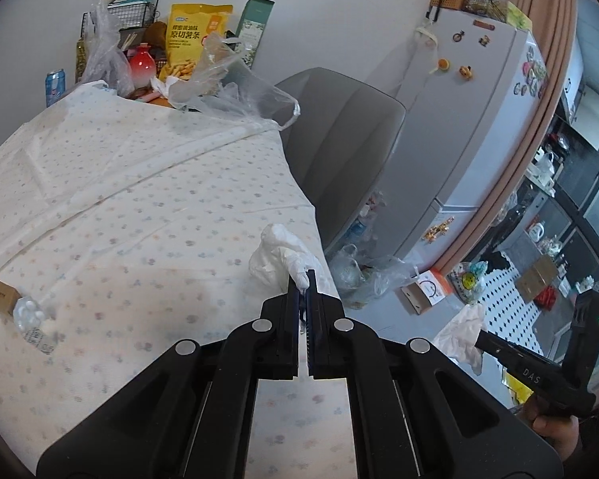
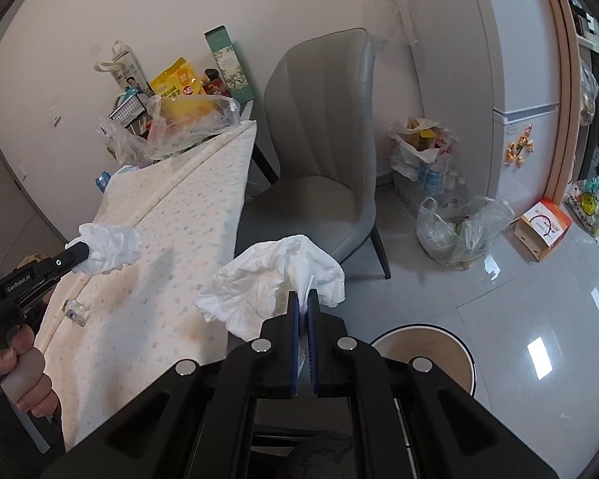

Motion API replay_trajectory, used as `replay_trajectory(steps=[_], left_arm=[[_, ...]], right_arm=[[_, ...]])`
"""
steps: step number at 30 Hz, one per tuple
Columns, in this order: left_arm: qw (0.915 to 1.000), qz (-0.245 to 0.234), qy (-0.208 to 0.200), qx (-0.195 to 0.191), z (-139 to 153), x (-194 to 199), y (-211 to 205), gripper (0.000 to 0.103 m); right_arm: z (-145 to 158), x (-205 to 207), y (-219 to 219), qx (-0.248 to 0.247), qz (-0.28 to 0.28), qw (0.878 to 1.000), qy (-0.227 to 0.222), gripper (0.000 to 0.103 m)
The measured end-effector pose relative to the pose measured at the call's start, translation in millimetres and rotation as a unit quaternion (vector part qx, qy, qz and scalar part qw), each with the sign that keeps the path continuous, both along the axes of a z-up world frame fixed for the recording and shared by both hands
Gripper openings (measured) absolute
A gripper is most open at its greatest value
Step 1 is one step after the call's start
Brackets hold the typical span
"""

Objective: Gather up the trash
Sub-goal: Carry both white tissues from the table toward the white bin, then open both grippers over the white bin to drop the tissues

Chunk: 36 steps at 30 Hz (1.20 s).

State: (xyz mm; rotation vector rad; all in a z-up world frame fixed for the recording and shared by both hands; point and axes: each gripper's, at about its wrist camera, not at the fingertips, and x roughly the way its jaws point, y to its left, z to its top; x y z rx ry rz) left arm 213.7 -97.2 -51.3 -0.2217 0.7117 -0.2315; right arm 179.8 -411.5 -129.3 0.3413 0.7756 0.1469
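Observation:
My left gripper (image 1: 304, 279) is shut on a crumpled white tissue (image 1: 279, 259), held over the right edge of the cloth-covered table (image 1: 139, 199). In the right wrist view this left gripper (image 2: 80, 255) shows at the left with its tissue (image 2: 108, 247), a hand (image 2: 24, 375) on its handle. My right gripper (image 2: 304, 297) is shut on a larger white tissue (image 2: 275, 279), held off the table's edge above the floor. A round bin (image 2: 465, 349) with a dark rim stands just below and right of it. The right gripper (image 1: 479, 339) and its tissue (image 1: 461, 335) also show in the left wrist view.
A small cardboard box (image 1: 2, 295) and a clear plastic piece (image 1: 30, 313) lie on the table's left. Snack bags and plastic bags (image 1: 227, 92) crowd its far end. A grey chair (image 2: 323, 139) stands beside the table; filled plastic bags (image 2: 459, 231), an orange box (image 2: 543, 229) and a fridge (image 1: 479, 119) lie beyond.

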Motion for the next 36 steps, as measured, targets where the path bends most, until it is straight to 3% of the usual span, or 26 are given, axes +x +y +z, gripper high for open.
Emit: replay_trajectory(steps=[15,16,17,19,36], left_arm=[[0.9982,-0.047,0.026,0.025,-21,25,-73,0.003],[0.9979,-0.052,0.026,0.027,-22,26,-77,0.003],[0.9977,-0.055,0.028,0.029,-23,27,-81,0.003],[0.9969,-0.064,0.032,0.032,-26,29,-90,0.003],[0.9838,-0.160,0.074,0.031,-55,35,-186,0.003]], right_arm=[[-63,21,-48,0.030,-0.035,0.998,0.049,0.010],[-66,22,-50,0.030,-0.037,0.997,0.053,0.018],[-68,21,-53,0.031,-0.042,0.997,0.051,0.036],[-69,18,-58,0.029,-0.052,0.997,0.043,0.048],[-73,-37,-131,0.047,-0.144,0.987,0.048,0.050]])
